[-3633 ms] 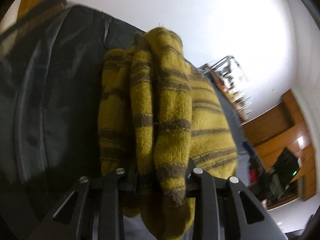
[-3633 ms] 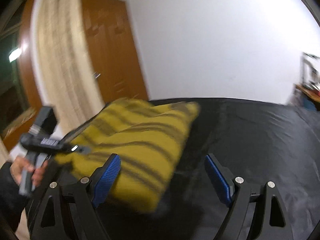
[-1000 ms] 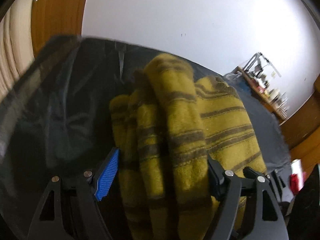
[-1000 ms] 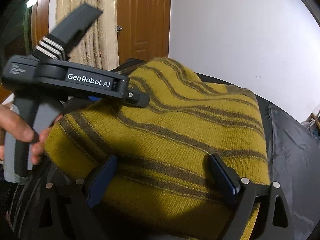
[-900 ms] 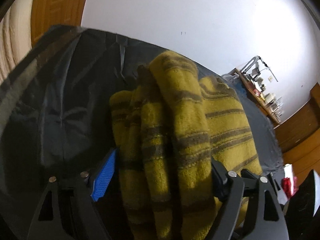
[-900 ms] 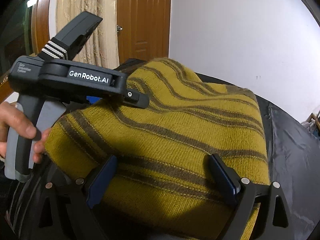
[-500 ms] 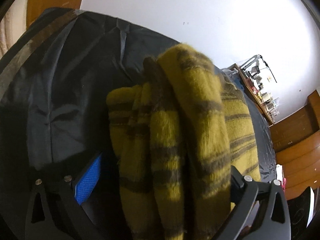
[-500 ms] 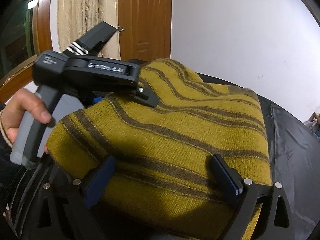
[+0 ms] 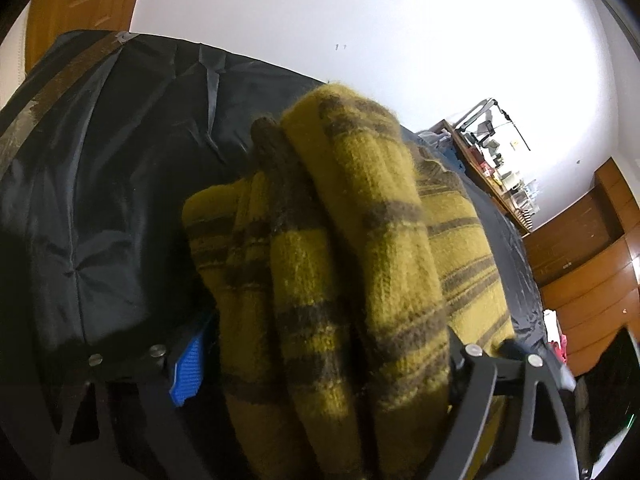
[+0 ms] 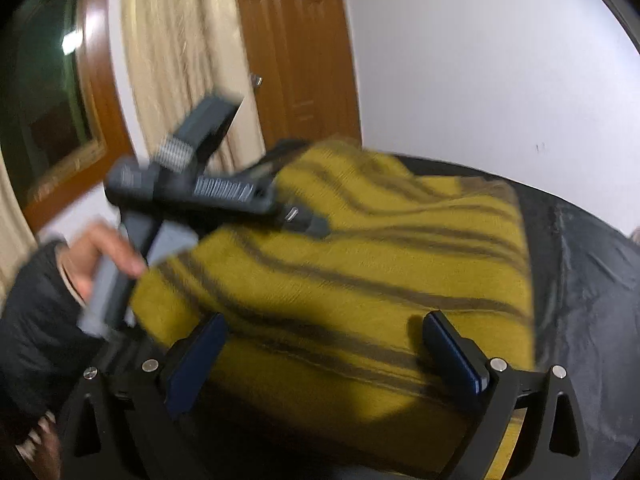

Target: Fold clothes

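Sweater (image 10: 360,280) lies folded on the dark table (image 10: 580,280), its long side across your right gripper (image 10: 328,360), which stands spread apart over it. Your left gripper (image 9: 320,360) is released around the bunched end, nearer.

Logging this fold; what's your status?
Left gripper open, straddling folded mustard-yellow striped knit sweater. Right gripper open over it. Nothing blocking.

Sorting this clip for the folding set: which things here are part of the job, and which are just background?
Job:
- yellow striped sweater, folded in thick layers
- left tongs, open around the folded edge
- right tongs, open over the sweater
- black cloth surface under it

Background:
- wooden door
- cream curtain
- cluttered shelf
- white wall
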The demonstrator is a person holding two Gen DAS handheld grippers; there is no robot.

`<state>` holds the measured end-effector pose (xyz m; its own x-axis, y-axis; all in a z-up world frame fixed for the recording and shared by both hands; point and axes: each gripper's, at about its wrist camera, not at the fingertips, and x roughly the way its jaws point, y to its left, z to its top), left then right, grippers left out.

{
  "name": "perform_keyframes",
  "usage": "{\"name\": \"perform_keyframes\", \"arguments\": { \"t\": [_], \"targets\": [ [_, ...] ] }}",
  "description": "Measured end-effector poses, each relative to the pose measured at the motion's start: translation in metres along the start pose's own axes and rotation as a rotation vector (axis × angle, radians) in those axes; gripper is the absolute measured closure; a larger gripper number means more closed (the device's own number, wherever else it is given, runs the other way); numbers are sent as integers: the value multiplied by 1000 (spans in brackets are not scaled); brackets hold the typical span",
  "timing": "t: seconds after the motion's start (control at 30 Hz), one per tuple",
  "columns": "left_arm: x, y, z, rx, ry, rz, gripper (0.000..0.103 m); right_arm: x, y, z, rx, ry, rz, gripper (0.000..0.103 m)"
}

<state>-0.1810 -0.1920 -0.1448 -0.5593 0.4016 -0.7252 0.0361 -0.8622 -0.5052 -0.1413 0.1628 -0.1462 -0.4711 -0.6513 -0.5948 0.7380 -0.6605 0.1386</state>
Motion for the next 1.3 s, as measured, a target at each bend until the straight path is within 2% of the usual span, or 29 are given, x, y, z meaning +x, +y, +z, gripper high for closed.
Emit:
{"name": "perform_keyframes", "arguments": {
  "t": [0.13,0.27,0.3,0.4,0.57,0.73,0.8,0.87,0.97,1.07,1.3],
  "targets": [
    [0,2,-1,11,-13,1,13,-27,-50,13,151,-73,-45,3],
    [-4,10,-3,11,-24,-9,13,-4,-97,26,219,15,-80,3],
    [-5,11,-3,10,-28,-11,13,-2,-104,26,233,33,-69,3],
    [-10,17,-6,13,-36,-16,13,20,-122,21,301,99,34,3],
    [-21,29,-10,18,-45,-31,13,47,-118,7,323,168,151,3],
    [-22,30,-9,15,-54,-49,13,59,-108,11,273,179,187,3],
    [-22,31,-9,8,-58,-60,13,62,-105,12,258,182,199,11],
    [-22,32,-9,3,-60,-67,13,63,-103,11,258,174,220,27],
    [-22,31,-10,-2,-56,-70,13,55,-103,10,278,132,233,43],
    [-20,25,-12,7,-44,-70,13,45,-95,6,269,107,214,47],
    [-22,19,-15,14,-32,-64,18,19,-80,-3,212,70,158,50]
  ]
}}
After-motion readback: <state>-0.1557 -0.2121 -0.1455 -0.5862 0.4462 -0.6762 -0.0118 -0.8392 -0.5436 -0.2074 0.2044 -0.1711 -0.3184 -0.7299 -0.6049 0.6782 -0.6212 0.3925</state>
